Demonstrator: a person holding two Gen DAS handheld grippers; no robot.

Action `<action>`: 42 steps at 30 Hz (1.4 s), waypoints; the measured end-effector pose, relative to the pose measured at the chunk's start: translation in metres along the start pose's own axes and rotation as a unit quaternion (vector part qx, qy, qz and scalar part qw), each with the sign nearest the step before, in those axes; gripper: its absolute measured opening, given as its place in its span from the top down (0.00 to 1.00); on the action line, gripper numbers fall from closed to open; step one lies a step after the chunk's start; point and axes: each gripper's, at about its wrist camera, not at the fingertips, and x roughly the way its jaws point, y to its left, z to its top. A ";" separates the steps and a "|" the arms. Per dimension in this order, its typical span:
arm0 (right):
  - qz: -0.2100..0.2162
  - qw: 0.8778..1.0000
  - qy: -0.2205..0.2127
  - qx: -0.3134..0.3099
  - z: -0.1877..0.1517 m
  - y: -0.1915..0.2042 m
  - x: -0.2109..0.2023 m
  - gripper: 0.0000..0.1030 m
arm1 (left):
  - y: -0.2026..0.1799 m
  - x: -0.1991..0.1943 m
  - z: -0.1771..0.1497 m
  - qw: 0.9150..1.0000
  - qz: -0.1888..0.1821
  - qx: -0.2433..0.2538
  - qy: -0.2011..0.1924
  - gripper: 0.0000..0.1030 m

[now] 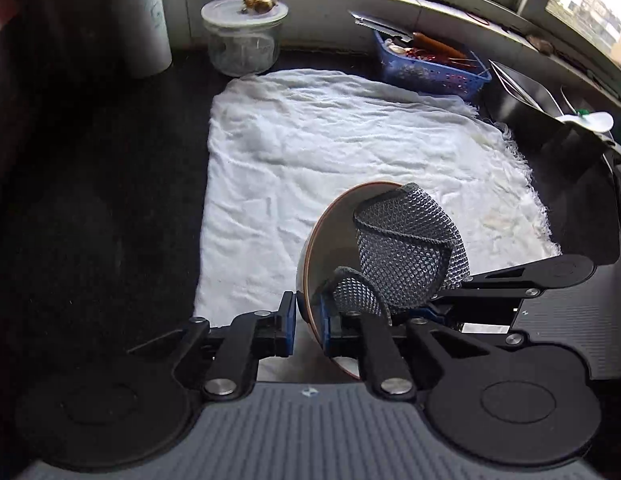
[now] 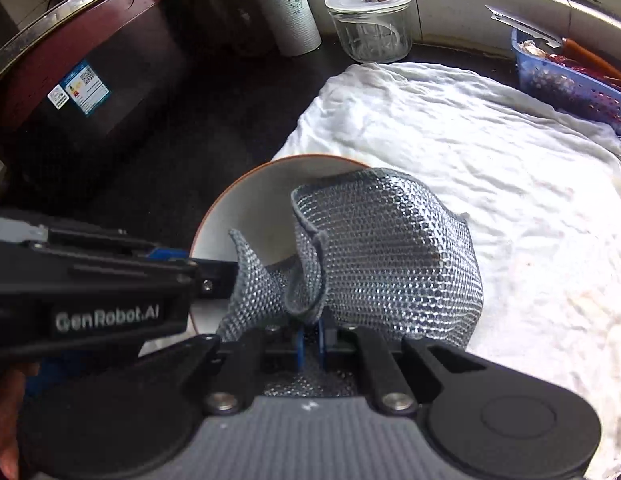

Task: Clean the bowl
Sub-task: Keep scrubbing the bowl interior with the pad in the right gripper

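A white bowl with a brown rim (image 1: 330,236) is held on edge above the white towel. My left gripper (image 1: 308,322) is shut on the bowl's rim, one pad on each side of the wall. My right gripper (image 2: 308,344) is shut on a grey mesh scrubbing cloth (image 2: 390,248), which is pushed into the bowl (image 2: 254,204). In the left wrist view the mesh cloth (image 1: 410,248) fills the bowl's inside, and the right gripper's arm enters from the right. In the right wrist view the left gripper's body crosses from the left.
A white towel (image 1: 350,140) covers the dark counter. At the back stand a glass jar with a lid (image 1: 242,36), a paper towel roll (image 1: 140,12) and a blue basket of utensils (image 1: 430,64). A steel tray (image 1: 526,96) is at right. A dark red pot (image 2: 70,72) stands left.
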 end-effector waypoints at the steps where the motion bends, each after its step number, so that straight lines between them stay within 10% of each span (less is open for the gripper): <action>1: -0.002 1.000 0.000 -0.005 -0.001 0.001 0.000 0.94 | -0.003 0.000 0.004 1.000 0.007 0.021 -0.006 0.89; 8: -0.037 0.997 0.001 -0.067 -0.003 0.010 -0.002 0.94 | -0.001 0.014 0.019 0.998 -0.015 0.067 -0.009 0.94; 16: -0.065 0.997 -0.044 -0.024 0.013 -0.014 -0.023 0.96 | 0.031 0.014 -0.008 0.987 -0.032 -0.157 -0.023 0.94; 23: 0.014 0.999 0.018 0.034 -0.002 -0.001 -0.001 0.94 | 0.029 0.005 -0.018 0.984 -0.029 -0.174 -0.002 0.93; 28: 0.002 1.000 0.011 0.001 -0.004 0.008 -0.001 0.94 | 0.007 -0.008 -0.007 1.000 0.004 -0.019 -0.018 0.92; 35: -0.052 0.995 0.003 -0.087 0.000 0.013 -0.004 0.94 | -0.005 0.009 0.019 0.994 -0.008 0.108 -0.007 0.92; 42: -0.083 0.993 -0.031 -0.074 0.005 -0.005 -0.014 0.96 | 0.036 0.009 0.003 0.991 -0.080 -0.105 -0.035 0.91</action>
